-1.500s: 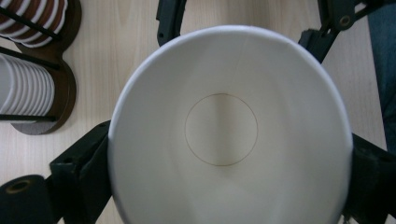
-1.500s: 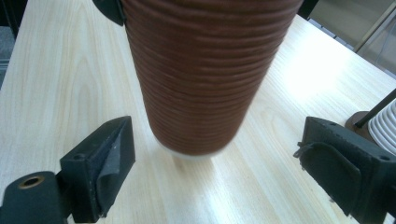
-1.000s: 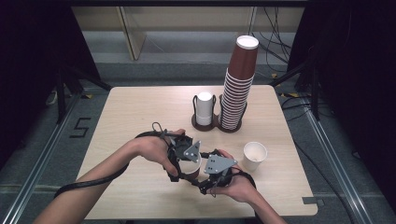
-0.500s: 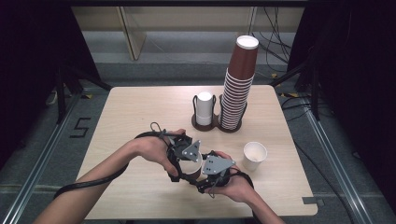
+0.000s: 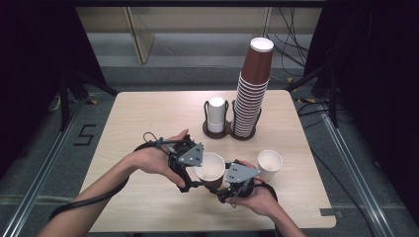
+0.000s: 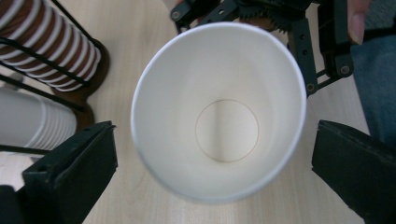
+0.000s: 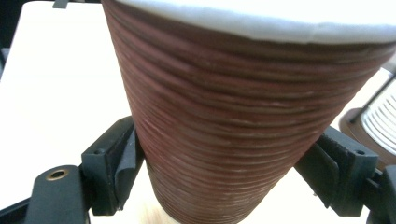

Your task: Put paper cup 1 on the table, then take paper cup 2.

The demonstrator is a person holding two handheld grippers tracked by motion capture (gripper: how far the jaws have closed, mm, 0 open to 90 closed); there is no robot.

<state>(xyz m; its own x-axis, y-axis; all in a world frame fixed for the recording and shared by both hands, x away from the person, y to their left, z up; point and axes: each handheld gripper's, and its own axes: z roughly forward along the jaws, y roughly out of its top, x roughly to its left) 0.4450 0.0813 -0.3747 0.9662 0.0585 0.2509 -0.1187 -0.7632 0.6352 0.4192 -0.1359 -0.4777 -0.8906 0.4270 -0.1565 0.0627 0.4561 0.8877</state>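
Right gripper [image 5: 223, 186] clamping the brown paper cup [image 5: 210, 170]; left gripper [image 5: 193, 174] letting go.

The cup is sitting upright at the near middle of the table [image 5: 148, 118], between both hands. The right jaws are pressing its ribbed wall low down from both sides. The left jaws have just been opening and are standing wide, clear of the white rim. A second cup [image 5: 270, 165] is standing just right.

Brown ribbed paper cup [image 5: 210, 170], white inside, empty, upright, table front.
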